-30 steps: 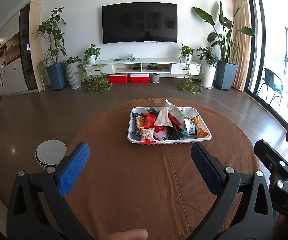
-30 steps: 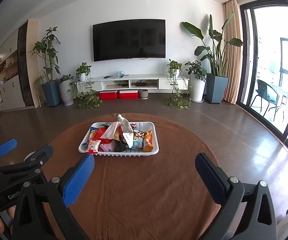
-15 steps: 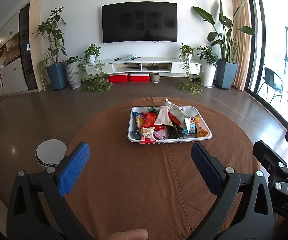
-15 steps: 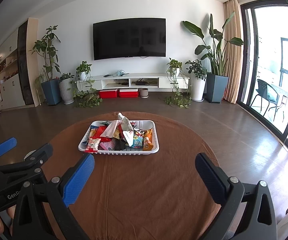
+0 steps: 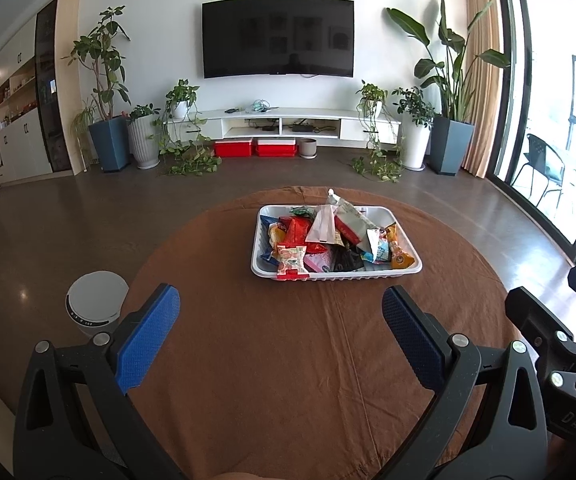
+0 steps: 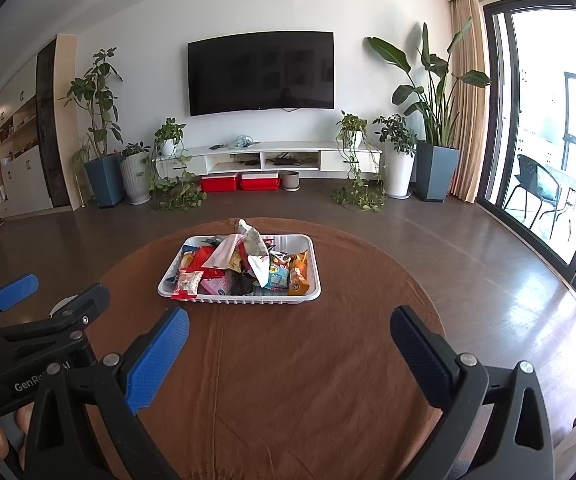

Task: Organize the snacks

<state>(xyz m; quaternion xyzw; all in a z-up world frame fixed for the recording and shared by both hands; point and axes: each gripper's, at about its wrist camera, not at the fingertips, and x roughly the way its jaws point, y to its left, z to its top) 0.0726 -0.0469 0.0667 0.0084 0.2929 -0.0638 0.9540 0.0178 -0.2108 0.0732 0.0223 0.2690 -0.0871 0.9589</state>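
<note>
The fingers (image 5: pixel 148 340) of the left gripper (image 5: pixel 280 320) stand wide apart with nothing between them, hovering over the near part of the desk (image 5: pixel 288 380). The fingers (image 6: pixel 156 360) of the right gripper (image 6: pixel 288 344) are spread just as wide and hold nothing; the left gripper shows to their left in the right wrist view. Ahead of both pairs, well beyond the tips, a white tray (image 5: pixel 407 270) sits on the brown cloth, heaped with snack packets (image 5: pixel 327 240). A red and white packet (image 5: pixel 291 262) hangs over the tray's near rim. Left of the left fingers, a white bin (image 5: pixel 96 300) stands on the floor beside the desk.
</note>
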